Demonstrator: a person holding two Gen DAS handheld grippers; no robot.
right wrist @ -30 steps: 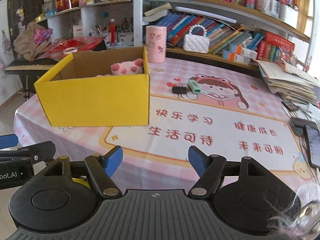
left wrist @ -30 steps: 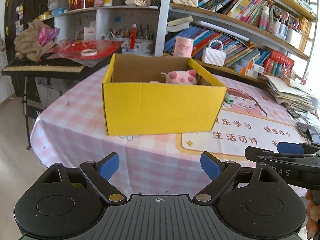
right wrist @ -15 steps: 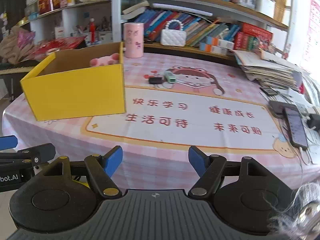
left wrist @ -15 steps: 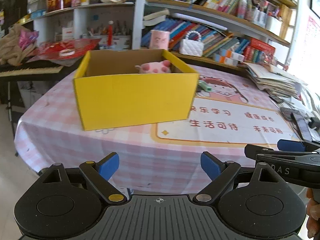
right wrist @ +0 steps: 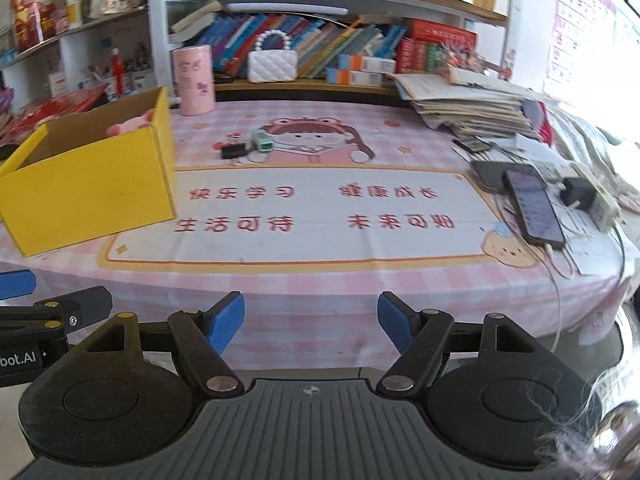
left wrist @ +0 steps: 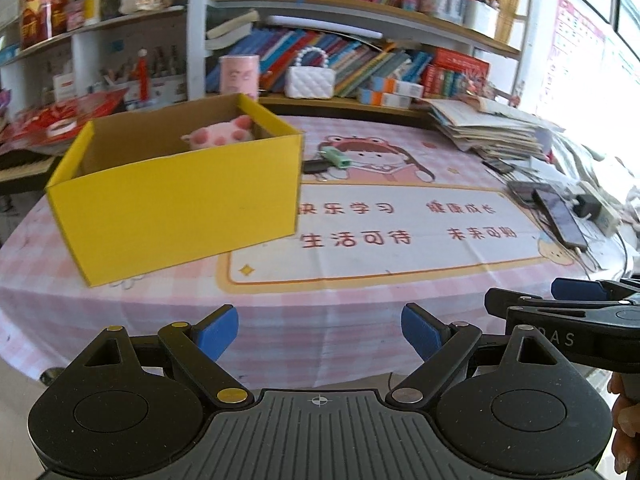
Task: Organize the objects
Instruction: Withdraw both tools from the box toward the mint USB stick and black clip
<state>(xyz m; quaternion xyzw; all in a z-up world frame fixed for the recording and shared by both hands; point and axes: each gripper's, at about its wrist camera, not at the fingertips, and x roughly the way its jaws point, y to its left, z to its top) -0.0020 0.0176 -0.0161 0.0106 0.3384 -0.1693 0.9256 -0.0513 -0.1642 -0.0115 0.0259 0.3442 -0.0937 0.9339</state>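
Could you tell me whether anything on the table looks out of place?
Yes: a black binder clip and a small mint-green plastic item lie loose on the pink tablecloth, right of the yellow cardboard box that holds a pink plush toy.

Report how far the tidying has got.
Done: a pink plush toy already sits in the yellow box. In hand: nothing; the left gripper and right gripper are open and empty. Left: the black binder clip and the small green object lie loose on the tablecloth.
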